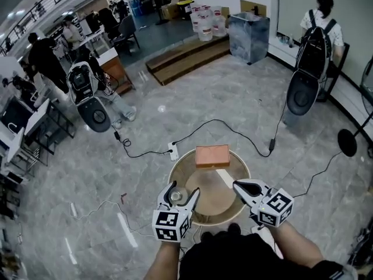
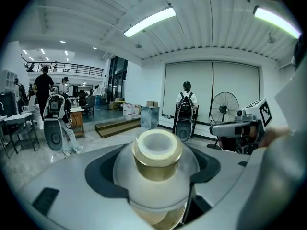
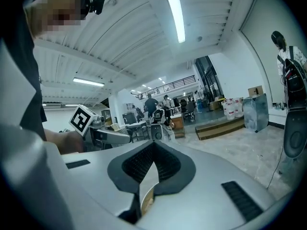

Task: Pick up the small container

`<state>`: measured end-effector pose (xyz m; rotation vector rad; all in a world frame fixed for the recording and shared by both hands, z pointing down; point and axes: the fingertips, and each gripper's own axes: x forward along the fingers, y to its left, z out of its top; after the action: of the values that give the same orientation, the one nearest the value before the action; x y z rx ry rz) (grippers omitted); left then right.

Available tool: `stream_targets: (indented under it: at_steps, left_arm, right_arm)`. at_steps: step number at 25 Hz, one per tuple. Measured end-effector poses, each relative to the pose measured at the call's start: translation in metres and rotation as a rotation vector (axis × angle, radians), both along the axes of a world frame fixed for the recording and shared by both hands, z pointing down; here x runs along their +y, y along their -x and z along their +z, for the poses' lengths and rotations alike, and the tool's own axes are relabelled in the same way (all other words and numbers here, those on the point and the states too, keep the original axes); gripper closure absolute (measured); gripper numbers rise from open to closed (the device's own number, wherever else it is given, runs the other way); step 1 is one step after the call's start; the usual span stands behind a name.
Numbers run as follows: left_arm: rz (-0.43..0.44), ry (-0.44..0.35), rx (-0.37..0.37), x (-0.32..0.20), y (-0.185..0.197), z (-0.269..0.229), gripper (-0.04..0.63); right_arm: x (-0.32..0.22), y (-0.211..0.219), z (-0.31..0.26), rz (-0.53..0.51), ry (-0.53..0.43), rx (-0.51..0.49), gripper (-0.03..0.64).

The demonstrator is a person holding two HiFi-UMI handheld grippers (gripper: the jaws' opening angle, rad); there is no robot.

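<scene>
The small container, a frosted jar with a gold neck and a white top, sits between the jaws of my left gripper over the left edge of the round wooden table. In the left gripper view the small container fills the centre, with both jaws pressed against its sides. My right gripper hovers over the table's right side, its jaws together with nothing in them. The right gripper view shows those jaws meeting with only a thin slit between them.
An orange-brown box lies at the table's far edge, with a white strip beside it. A power strip and cables run across the marble floor beyond. A person with a backpack stands far right; others stand at far left.
</scene>
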<state>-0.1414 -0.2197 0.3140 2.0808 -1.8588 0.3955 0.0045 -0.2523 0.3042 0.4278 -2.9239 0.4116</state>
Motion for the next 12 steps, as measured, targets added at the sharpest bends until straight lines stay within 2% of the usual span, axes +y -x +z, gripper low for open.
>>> stream_targets:
  at_steps: [12]
  left_arm:
    - [-0.006,-0.007,-0.007,-0.006,-0.019,-0.006,0.249]
  right_arm:
    - [-0.015,-0.019,-0.006,0.007,-0.037,-0.004,0.606]
